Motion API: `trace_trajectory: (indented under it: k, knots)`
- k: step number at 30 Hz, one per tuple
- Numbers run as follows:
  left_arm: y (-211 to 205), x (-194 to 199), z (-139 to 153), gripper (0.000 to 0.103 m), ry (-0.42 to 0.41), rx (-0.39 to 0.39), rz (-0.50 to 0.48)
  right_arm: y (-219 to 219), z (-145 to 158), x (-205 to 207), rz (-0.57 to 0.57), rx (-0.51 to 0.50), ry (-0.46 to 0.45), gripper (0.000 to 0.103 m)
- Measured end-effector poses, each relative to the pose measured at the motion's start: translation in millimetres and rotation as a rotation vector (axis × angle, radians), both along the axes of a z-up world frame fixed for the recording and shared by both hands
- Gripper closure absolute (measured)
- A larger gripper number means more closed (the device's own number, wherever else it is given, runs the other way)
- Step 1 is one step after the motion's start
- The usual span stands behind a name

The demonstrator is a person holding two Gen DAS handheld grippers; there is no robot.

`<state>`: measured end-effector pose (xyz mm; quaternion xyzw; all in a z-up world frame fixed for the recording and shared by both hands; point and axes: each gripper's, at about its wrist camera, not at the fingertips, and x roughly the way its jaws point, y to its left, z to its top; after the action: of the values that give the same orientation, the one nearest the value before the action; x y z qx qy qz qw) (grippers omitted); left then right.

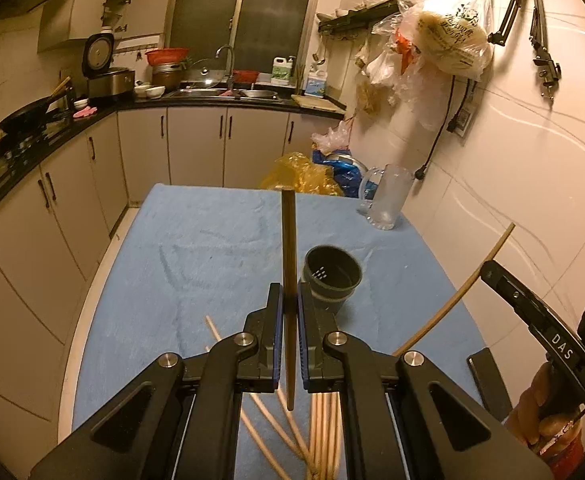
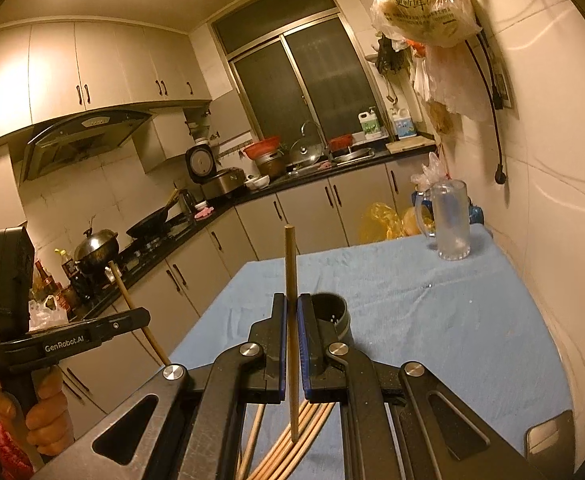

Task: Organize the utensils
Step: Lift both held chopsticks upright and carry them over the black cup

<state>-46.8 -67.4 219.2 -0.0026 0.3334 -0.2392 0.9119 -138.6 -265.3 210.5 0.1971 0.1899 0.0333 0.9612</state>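
Note:
My left gripper [image 1: 290, 300] is shut on one wooden chopstick [image 1: 288, 248], held upright above the blue cloth. A dark round holder cup [image 1: 332, 276] stands just right of the fingers. Several loose chopsticks [image 1: 320, 432] lie on the cloth below. In the right wrist view, my right gripper [image 2: 291, 312] is shut on another chopstick [image 2: 291, 264], also upright, with the same holder cup [image 2: 332, 314] close behind its right finger. More chopsticks [image 2: 292, 452] lie beneath it. Each view shows the other gripper at its edge, a hand on its handle.
The table [image 1: 196, 248] wears a blue cloth. A clear glass mug [image 1: 388, 196] stands at its far right corner by the tiled wall. Plastic bags lie on the floor beyond. Kitchen counters run along the left and back. A dark phone [image 2: 548, 436] lies near the front right.

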Motion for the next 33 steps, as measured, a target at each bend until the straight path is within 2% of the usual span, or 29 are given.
trace_trajectory:
  k: [14, 22, 28, 33]
  knots:
    - [-29, 35, 57, 0.097, -0.071, -0.019, -0.023, -21, 48, 37, -0.041, -0.011, -0.058, 0.097]
    - [-47, 71, 79, 0.097, -0.078, -0.086, -0.015, -33, 69, 68, -0.072, -0.014, -0.087, 0.097]
    - [-69, 101, 68, 0.097, -0.038, -0.110, -0.020, -45, 65, 98, -0.098, -0.001, -0.072, 0.097]
    - [-84, 124, 34, 0.097, 0.030, -0.092, -0.029, -48, 39, 122, -0.086, 0.011, -0.010, 0.097]
